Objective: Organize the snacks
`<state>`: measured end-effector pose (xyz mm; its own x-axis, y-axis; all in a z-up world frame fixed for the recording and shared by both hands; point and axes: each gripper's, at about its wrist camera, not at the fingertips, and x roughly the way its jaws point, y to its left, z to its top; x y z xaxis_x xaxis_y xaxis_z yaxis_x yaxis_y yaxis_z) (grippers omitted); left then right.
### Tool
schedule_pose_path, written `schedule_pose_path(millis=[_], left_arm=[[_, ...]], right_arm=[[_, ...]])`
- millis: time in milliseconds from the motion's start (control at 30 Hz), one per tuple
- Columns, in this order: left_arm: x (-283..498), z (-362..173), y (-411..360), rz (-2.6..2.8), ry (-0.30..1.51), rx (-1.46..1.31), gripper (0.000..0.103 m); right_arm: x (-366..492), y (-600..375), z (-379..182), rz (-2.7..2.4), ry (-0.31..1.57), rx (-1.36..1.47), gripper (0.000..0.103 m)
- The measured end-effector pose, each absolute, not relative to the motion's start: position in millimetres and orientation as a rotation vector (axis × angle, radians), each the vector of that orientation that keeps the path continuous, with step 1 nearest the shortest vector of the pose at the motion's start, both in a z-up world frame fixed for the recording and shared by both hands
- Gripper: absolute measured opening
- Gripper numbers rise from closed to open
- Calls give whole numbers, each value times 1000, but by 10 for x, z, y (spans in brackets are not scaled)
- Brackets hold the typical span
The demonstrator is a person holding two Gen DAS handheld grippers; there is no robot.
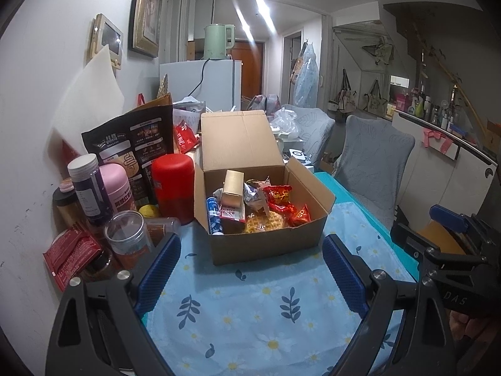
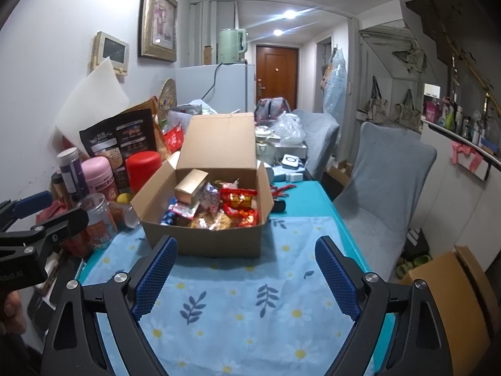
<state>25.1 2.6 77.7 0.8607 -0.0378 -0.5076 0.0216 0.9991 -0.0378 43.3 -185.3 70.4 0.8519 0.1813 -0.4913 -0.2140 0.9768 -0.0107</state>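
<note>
An open cardboard box (image 1: pixel 266 244) (image 2: pixel 203 241) sits on the blue flowered tablecloth (image 1: pixel 250 307) with its lid flap standing up at the back. Inside lie a gold carton (image 1: pixel 233 188) (image 2: pixel 191 186), red snack packets (image 1: pixel 281 200) (image 2: pixel 239 199), a blue-and-white tube (image 1: pixel 214 216) and waffle-like biscuits (image 1: pixel 264 224). My left gripper (image 1: pixel 252 255) hovers open just in front of the box, nothing between its blue pads. My right gripper (image 2: pixel 247 257) is also open and empty, a little nearer than the box front. Each gripper shows at the edge of the other's view.
Left of the box stand a red canister (image 1: pixel 173 185), a pink jar (image 1: pixel 117 188), a purple jar (image 1: pixel 87 185), a clear jar (image 1: pixel 130 238) and a black pouch (image 1: pixel 131 144) against the wall. A grey chair (image 2: pixel 385 188) stands at the table's right edge.
</note>
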Motion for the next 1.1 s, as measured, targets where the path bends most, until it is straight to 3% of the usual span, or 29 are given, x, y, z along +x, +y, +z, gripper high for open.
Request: schedule_pose_path(millis=[1100], left_arm=[[362, 678, -104, -53, 567, 12, 93]], right_arm=[[555, -1913, 641, 183, 538, -57, 91]])
